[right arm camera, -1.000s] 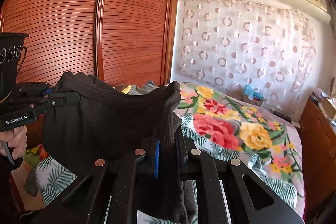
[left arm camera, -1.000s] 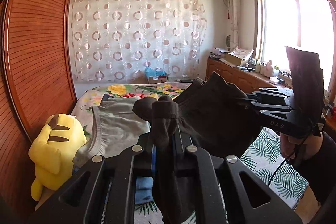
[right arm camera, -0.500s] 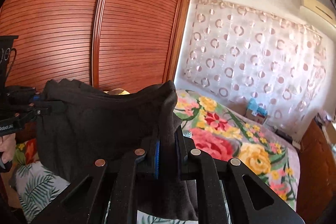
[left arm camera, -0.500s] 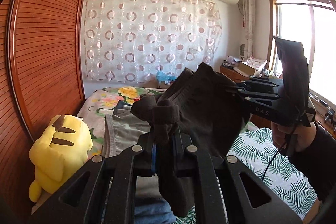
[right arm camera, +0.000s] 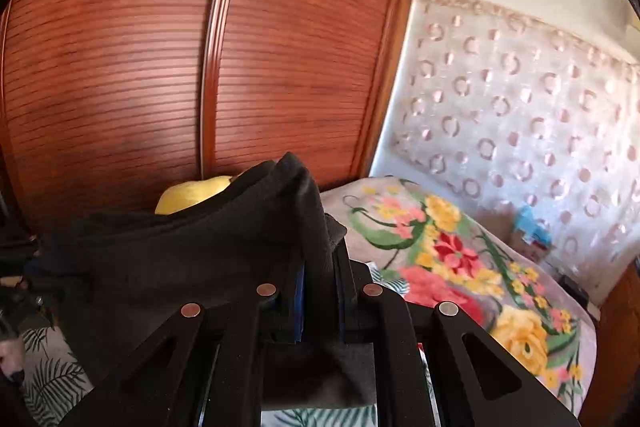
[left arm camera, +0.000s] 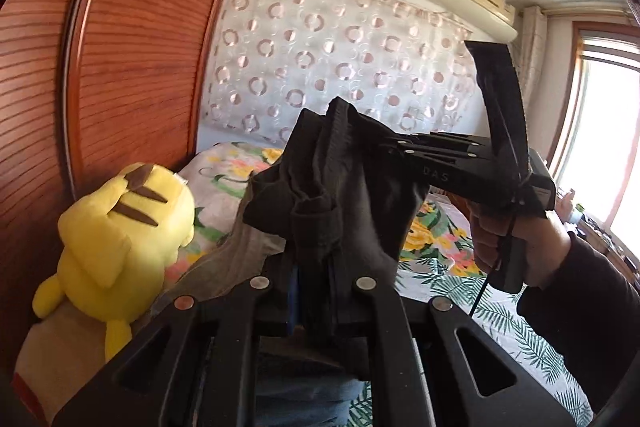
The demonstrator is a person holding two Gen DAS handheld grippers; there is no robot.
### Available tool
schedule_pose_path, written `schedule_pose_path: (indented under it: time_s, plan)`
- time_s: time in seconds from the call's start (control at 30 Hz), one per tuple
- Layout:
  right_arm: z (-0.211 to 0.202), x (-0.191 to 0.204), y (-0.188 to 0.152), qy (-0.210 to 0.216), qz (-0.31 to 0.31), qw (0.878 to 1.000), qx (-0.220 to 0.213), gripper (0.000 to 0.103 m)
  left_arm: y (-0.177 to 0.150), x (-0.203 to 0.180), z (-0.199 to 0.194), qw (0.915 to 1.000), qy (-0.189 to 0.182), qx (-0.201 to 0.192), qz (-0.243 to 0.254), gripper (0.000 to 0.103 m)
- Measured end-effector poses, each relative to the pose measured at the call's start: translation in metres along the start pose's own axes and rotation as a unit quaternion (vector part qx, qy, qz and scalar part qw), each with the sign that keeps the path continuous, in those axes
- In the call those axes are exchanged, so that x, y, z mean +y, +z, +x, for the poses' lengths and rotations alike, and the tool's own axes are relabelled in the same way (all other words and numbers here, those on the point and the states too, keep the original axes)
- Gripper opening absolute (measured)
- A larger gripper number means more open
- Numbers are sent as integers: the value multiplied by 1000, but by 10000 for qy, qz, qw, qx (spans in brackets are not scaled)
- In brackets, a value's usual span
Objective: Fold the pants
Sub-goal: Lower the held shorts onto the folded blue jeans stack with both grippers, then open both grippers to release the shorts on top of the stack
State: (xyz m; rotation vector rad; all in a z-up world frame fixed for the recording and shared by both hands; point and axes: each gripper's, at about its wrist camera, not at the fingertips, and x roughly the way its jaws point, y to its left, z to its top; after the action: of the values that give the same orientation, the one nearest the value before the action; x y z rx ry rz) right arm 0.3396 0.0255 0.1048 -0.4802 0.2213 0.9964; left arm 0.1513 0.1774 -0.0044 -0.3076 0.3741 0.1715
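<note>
Both claws have swung left toward the wardrobe [right arm camera: 200, 67], carrying the pants [left arm camera: 340, 195] in the air above the bed [right arm camera: 460, 259]. Left claw [left arm camera: 310, 291] and right claw [right arm camera: 320, 291] are each clamped tight on bunched dark fabric. Soft and limp, the pants sag between grips; hold them by the edges.

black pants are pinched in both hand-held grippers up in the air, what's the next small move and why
Probably lower the black pants onto the bed. Both the left hand-held gripper and the right hand-held gripper are clamped on bunched cloth held clear of the bed, so a fold cannot be flattened yet.
</note>
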Motion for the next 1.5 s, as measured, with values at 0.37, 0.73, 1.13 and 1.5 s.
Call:
schedule_pose_path:
  time_s: [0.37, 0.73, 1.13, 1.5]
  plan:
    - [49, -19, 7, 252, 246, 9988, 335, 15, -10, 11, 11, 9993, 264, 248, -77, 12]
    - [20, -38, -15, 122, 578, 9971, 471, 25, -13, 14, 17, 9981, 417, 457, 16, 12]
    - [26, -36, -25, -217, 962, 9927, 693, 25, -17, 15, 11, 9968, 562, 535, 193, 45]
    - [-11, -8, -38, -147, 1042, 9929, 553, 25, -19, 11, -7, 9964, 495, 542, 433, 93]
